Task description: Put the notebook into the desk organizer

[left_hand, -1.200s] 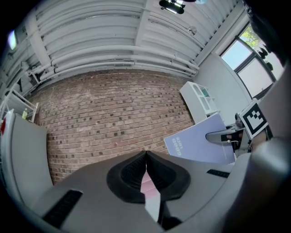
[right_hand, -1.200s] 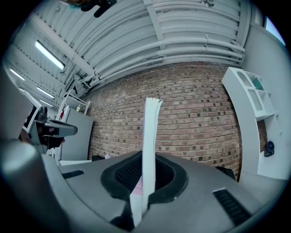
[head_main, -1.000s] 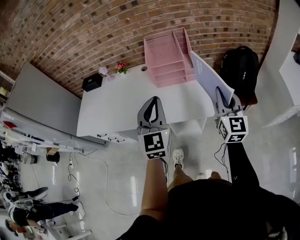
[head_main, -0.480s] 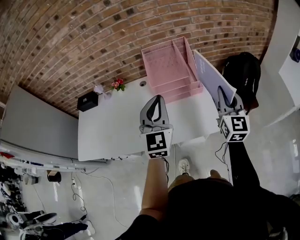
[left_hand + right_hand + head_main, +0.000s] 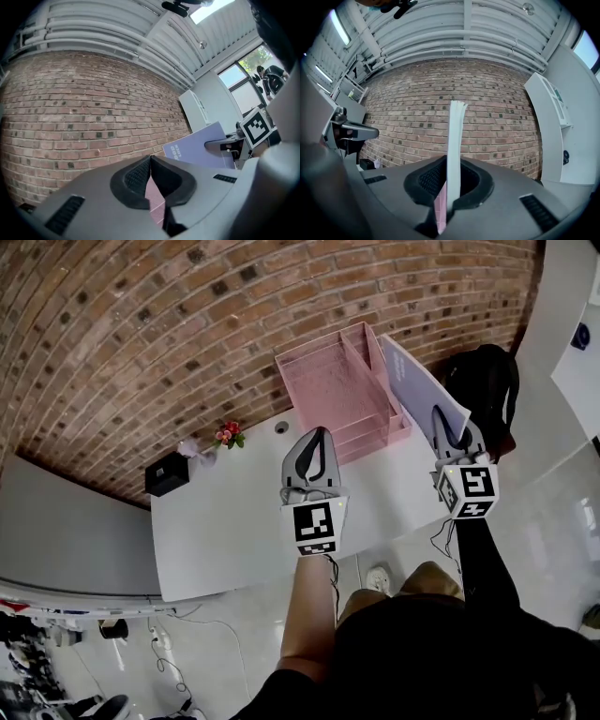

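Head view puts my right gripper (image 5: 448, 427) at about two o'clock, clenched on the lower edge of the notebook (image 5: 424, 390). The notebook stands on edge in the air, its lilac cover leaning toward the pink desk organizer (image 5: 333, 381) at twelve o'clock. I judge I hold it upright so it can slide edge-first into a slot rather than land flat on top. It is near the organizer's right side, not yet in any compartment. Right gripper view agrees: the pages run straight up between the pads.

My left gripper (image 5: 315, 442) hangs at the centre over the white desk (image 5: 225, 521), jaws pressed together on nothing. The pink sliver beneath them is probably the organizer beyond, though that view is cramped. Empty, it could steady the organizer. A black backpack (image 5: 487, 381) sits at one o'clock.
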Demonstrator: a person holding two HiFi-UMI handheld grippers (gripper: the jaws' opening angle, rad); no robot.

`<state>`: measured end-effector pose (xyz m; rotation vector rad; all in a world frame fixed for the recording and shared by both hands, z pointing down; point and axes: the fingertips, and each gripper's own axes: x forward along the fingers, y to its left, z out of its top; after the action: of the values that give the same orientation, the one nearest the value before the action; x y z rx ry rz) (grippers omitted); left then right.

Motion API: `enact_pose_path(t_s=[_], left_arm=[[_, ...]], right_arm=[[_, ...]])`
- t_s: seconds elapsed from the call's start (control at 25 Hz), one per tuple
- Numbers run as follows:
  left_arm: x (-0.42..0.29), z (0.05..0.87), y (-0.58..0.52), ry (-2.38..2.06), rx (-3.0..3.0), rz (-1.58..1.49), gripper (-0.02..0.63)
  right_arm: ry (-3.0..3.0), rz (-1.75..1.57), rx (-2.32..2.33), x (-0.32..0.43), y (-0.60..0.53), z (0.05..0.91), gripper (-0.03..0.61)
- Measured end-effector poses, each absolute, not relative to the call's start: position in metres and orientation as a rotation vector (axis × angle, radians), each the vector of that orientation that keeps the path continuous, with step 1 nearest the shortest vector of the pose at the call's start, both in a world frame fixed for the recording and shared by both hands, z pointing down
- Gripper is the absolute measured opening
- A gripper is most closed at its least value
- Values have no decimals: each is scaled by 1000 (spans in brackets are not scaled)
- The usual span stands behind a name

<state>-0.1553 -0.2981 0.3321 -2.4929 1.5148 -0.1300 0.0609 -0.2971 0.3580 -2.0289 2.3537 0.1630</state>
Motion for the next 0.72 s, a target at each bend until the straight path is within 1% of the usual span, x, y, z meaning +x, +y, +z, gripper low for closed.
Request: enact_pose_path(t_s=[0.36, 0.72], left_arm=[[-149, 352, -333, 1512, -2546, -135, 17], [-142, 353, -375, 1618, -2516, -142, 15]], right_arm=[[2375, 105, -2048, 67, -336, 374, 48], [2463, 4, -1949, 75, -409, 384, 48]])
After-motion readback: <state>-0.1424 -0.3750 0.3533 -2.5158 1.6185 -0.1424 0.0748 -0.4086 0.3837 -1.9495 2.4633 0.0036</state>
